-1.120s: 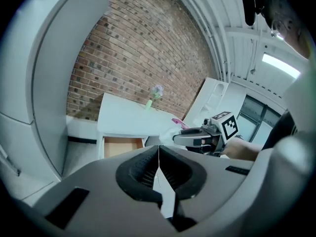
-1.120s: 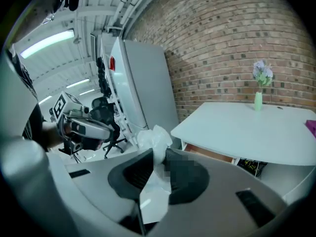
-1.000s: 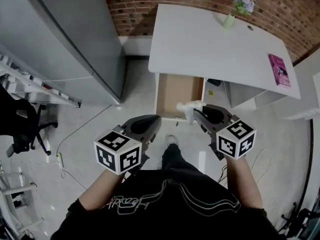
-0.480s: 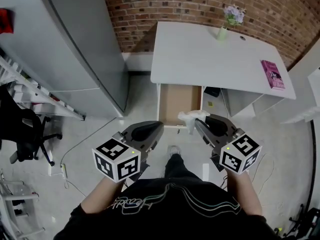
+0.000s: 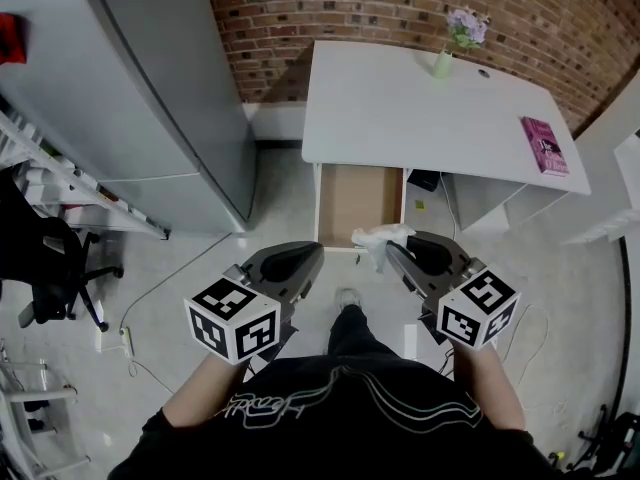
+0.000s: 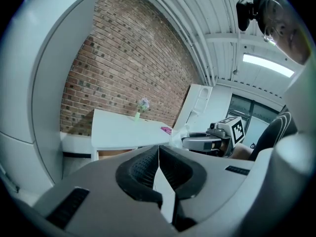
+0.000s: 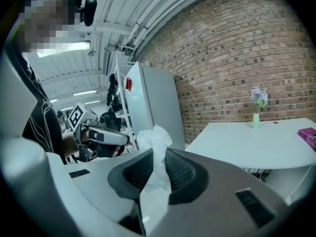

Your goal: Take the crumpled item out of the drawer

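Observation:
A crumpled white tissue (image 5: 378, 238) is pinched in my right gripper (image 5: 392, 247), held in the air just in front of the open drawer (image 5: 358, 204) of the white desk (image 5: 430, 108). In the right gripper view the tissue (image 7: 155, 154) sticks up between the dark pads, which are shut on it. The drawer's brown bottom shows bare. My left gripper (image 5: 310, 258) hangs level with the right one, to the left of the drawer front, its jaws shut with nothing between them (image 6: 158, 167).
A grey metal cabinet (image 5: 130, 98) stands left of the desk. On the desk are a small vase with flowers (image 5: 450, 43) and a pink book (image 5: 545, 145). A black office chair (image 5: 45, 258) sits at the far left. A cable lies on the floor (image 5: 170, 268).
The view has tilted, so desk and drawer sit slightly lower in frame. Both grippers kept their places, the right one still holding the tissue just outside the drawer front.

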Tool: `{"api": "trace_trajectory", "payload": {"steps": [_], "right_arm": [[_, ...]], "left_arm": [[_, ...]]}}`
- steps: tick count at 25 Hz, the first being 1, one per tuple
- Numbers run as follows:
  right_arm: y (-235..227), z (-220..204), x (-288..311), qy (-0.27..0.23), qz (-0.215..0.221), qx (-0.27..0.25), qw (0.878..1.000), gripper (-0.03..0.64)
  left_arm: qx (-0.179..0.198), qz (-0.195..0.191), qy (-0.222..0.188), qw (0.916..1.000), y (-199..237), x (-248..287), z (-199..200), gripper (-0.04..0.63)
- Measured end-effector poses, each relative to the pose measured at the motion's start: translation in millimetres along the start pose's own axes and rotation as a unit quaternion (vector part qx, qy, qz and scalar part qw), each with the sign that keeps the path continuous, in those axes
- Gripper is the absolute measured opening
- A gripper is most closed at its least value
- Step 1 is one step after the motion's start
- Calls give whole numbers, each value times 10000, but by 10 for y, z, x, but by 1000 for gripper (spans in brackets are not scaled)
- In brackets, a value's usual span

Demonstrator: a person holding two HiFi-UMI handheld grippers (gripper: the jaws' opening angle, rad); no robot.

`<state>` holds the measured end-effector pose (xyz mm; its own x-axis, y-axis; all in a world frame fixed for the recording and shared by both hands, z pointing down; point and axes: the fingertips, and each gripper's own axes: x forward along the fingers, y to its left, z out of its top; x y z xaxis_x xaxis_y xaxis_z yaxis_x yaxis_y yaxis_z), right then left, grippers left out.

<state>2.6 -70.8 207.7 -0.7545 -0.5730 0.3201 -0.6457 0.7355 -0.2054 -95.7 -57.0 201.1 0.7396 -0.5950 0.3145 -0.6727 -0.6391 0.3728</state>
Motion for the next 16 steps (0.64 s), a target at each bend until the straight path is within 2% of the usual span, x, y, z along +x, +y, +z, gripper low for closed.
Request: {"api": "trace_trajectory", "payload": {"steps": [16], "right_arm": [[-199, -164, 135, 156, -44, 80, 9998, 91]], "left_arm": [[-36, 44, 27, 10000, 148, 180, -76, 23]]}}
